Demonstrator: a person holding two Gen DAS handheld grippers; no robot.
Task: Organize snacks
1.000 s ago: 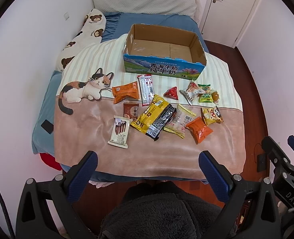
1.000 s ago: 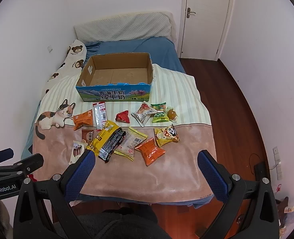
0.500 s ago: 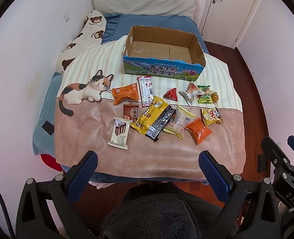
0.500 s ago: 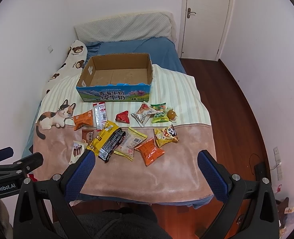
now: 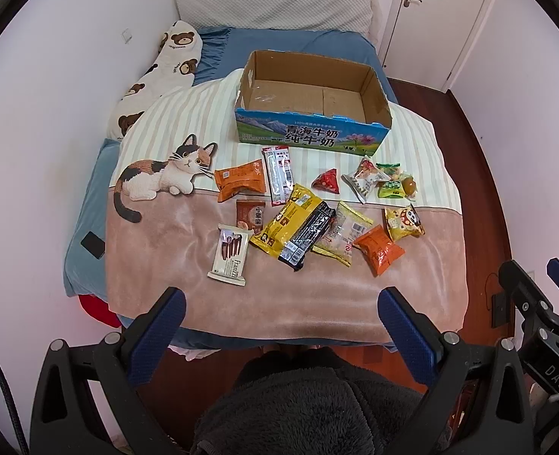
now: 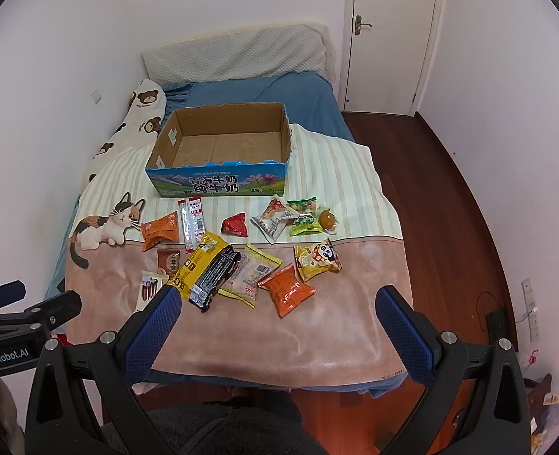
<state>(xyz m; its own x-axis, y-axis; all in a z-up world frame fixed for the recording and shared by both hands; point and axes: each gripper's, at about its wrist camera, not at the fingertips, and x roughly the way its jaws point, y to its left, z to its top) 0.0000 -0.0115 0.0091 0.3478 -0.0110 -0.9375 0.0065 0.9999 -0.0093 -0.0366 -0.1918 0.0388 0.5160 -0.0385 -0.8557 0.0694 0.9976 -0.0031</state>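
Left wrist view: my left gripper (image 5: 279, 322) and right gripper (image 6: 277, 320) both gape wide, holding nothing, low in the frame above the blanket (image 5: 158, 250).

One cardboard box (image 5: 311, 113) sits upper centre, open top up, long axis left-right. I count thirteen snack packets scattered below it at mid-frame. The yellow packet (image 5: 285, 222) and black packet (image 5: 310, 235) lie side by side, pointing diagonally toward upper right; the white wafer pack (image 5: 229, 254) lies nearest, almost upright in frame. Nothing blocks them.
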